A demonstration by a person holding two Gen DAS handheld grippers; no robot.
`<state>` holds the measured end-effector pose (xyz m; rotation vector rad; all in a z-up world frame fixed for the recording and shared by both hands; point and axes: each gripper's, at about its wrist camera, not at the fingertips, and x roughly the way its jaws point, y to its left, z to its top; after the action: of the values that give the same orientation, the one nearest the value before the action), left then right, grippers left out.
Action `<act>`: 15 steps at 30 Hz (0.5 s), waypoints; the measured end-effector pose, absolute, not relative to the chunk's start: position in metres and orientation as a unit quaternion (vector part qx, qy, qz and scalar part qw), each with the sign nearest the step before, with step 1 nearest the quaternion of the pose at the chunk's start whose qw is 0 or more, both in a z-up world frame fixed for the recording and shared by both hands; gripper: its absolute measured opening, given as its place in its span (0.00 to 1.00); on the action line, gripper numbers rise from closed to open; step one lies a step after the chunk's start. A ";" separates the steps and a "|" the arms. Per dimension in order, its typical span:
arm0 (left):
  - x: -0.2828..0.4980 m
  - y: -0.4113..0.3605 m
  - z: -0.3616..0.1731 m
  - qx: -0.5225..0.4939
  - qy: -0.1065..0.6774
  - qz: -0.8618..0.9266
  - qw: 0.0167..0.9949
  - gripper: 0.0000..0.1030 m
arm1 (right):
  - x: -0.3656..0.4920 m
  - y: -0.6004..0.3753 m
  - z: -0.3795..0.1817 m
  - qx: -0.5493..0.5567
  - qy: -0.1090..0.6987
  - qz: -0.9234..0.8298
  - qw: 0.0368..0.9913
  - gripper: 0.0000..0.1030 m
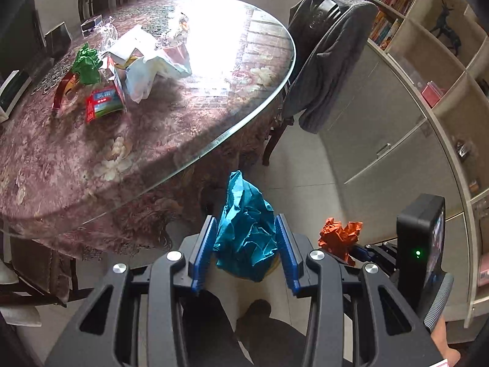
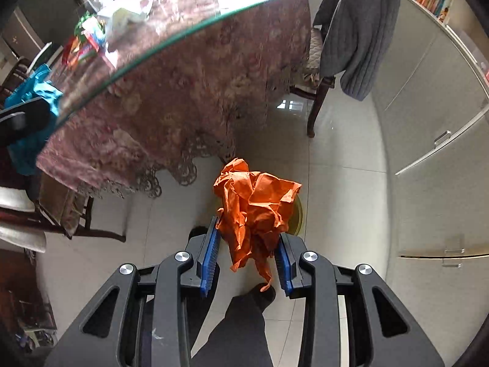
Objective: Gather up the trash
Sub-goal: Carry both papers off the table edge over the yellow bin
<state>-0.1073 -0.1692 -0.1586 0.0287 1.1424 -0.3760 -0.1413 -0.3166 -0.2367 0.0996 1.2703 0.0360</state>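
My left gripper (image 1: 246,229) is shut on a crumpled teal paper (image 1: 244,232), held over the tiled floor beside the table. My right gripper (image 2: 249,229) is shut on a crumpled orange paper (image 2: 255,205); that paper (image 1: 339,237) also shows at the right of the left wrist view. A yellowish bin rim (image 2: 298,217) peeks out beneath the orange paper. More trash lies on the round table (image 1: 152,140): a green paper ball (image 1: 87,64), a red carton (image 1: 102,104), white crumpled bags (image 1: 143,73).
A chair draped with a grey sweater (image 1: 330,58) stands by the table edge. White cabinets and bookshelves (image 1: 428,91) line the right side. A person's dark-trousered leg and foot (image 2: 244,321) are below the grippers. Another chair (image 2: 61,214) is at the left.
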 end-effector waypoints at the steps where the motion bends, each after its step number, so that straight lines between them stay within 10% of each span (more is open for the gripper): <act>1: -0.108 -0.169 -0.160 0.015 0.539 -0.177 0.823 0.40 | -0.142 -0.319 -0.240 0.049 0.595 0.017 0.802 0.35; 15: -0.096 -0.174 -0.169 0.027 0.548 -0.187 0.815 0.40 | -0.131 -0.325 -0.229 0.060 0.578 0.014 0.814 0.58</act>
<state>-0.0956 -0.1745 -0.1691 0.0570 1.1686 -0.3990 -0.1309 -0.3249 -0.2292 0.1280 1.2333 0.0289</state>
